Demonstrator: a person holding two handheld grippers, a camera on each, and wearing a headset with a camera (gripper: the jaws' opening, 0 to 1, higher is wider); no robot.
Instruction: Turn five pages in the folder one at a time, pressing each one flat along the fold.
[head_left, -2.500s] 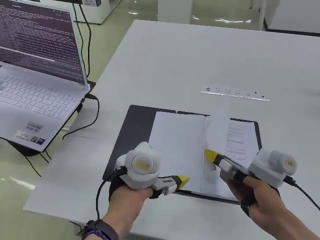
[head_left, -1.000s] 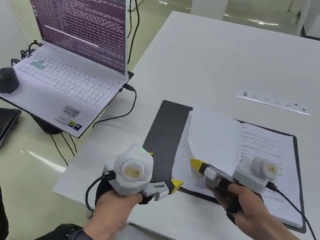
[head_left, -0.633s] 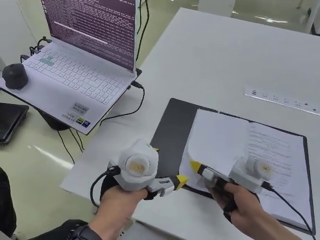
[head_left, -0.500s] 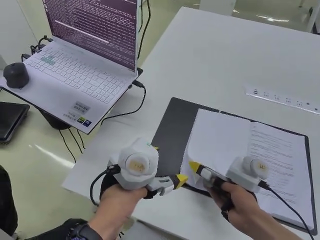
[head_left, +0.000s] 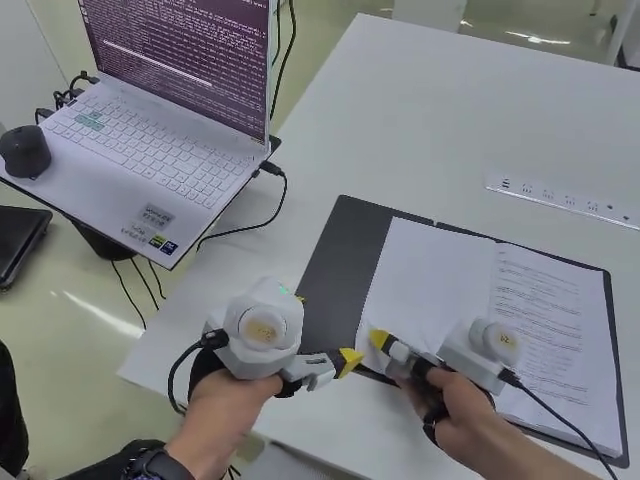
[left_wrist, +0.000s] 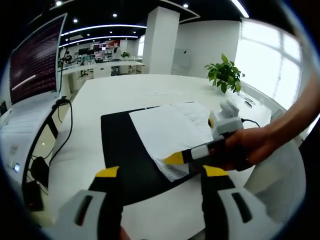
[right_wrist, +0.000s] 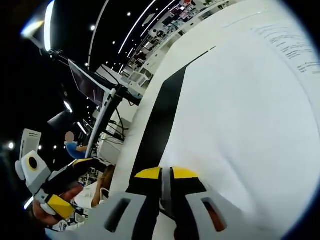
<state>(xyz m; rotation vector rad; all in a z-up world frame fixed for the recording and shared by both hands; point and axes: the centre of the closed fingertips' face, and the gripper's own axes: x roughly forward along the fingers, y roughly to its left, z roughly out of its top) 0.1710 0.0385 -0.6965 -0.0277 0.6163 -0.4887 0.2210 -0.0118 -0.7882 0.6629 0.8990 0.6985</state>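
A black folder (head_left: 335, 260) lies open on the white table. A blank white page (head_left: 430, 285) rests over its left half, and a printed page (head_left: 545, 310) lies on the right half. My right gripper (head_left: 378, 340) is low at the blank page's front left corner, shut on that page; in the right gripper view its yellow tips (right_wrist: 166, 173) meet at the page (right_wrist: 240, 110) edge. My left gripper (head_left: 347, 360) hovers just left of it by the folder's front edge. Its jaws (left_wrist: 161, 172) stand wide open around nothing, pointing at the folder (left_wrist: 120, 150).
An open laptop (head_left: 150, 100) sits on a stand off the table's left side, with a mouse (head_left: 22, 150) beside it and a cable (head_left: 250, 225) trailing onto the table. A power strip (head_left: 565, 195) lies behind the folder. The table's front edge is close under both grippers.
My right gripper has carried the page from upright near the fold over to the left and down onto the folder's left half. The left gripper stayed near the front edge.
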